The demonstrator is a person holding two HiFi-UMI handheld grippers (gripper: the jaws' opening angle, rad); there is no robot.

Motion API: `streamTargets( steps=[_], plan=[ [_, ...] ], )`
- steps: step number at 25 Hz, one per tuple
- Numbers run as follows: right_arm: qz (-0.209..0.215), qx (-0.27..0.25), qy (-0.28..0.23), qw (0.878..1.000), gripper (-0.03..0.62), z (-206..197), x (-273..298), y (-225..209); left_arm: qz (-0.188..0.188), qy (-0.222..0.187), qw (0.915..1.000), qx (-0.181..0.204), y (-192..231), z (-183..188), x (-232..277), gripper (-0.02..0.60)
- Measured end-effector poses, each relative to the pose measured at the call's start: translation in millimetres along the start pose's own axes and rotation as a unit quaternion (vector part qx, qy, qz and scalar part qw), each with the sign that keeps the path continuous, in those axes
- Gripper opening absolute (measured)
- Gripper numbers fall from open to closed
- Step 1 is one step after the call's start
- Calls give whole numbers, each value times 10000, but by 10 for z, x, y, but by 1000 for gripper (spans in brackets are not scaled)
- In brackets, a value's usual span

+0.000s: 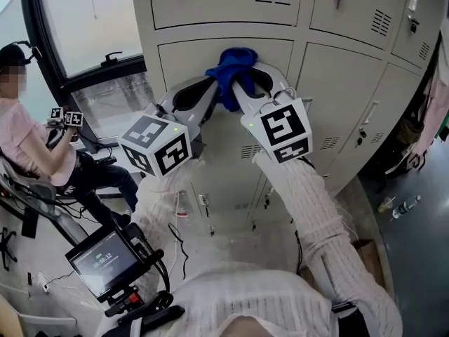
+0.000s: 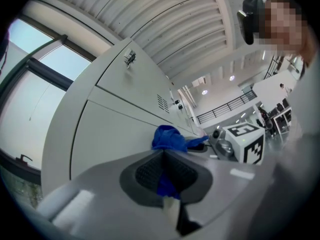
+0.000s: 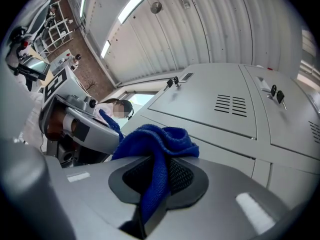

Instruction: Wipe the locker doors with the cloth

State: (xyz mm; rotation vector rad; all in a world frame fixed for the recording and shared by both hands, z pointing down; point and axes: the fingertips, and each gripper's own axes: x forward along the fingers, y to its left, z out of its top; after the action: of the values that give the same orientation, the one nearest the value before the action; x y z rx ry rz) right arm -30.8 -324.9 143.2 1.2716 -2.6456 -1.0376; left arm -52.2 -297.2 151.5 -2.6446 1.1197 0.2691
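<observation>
Clamping the blue cloth [image 1: 235,72] in both my left claw [image 2: 164,171] and right claw [image 3: 156,176], I press it on the locker door [image 1: 203,51] at twelve o'clock. A seated person [image 1: 31,146] crowds nine o'clock, and the floor [image 1: 421,258] lies open at four.

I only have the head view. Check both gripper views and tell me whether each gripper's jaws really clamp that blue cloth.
Observer: The left gripper is shut on the blue terry cloth. A strip of it runs between the dark ribbed pads.
Operator: Now report the right one.
Observer: The right gripper is shut on it too. A fold hangs down between its jaws, and the rest is bunched just past the tips.
</observation>
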Motion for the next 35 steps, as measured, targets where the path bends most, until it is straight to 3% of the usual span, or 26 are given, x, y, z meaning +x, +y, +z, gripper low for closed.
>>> streamTargets(
  steps=[17, 24, 29, 35],
  plan=[
    [121, 374, 544, 9977, 58, -630, -157, 463, 102, 538, 9952, -815, -127, -771, -189, 5],
    [125, 502, 659, 9965, 57, -919, -251, 670, 162, 775, 9897, -1191, -198, -1164, -286, 5],
    [259, 444, 889, 9947, 51, -1138, -287, 885, 152, 960, 9811, -1671, -196, -1465, -384, 5],
    [328, 432, 1016, 9933, 51, -1409, -364, 1070, 197, 1354, 9737, -1824, -272, -1848, -461, 5]
  ],
)
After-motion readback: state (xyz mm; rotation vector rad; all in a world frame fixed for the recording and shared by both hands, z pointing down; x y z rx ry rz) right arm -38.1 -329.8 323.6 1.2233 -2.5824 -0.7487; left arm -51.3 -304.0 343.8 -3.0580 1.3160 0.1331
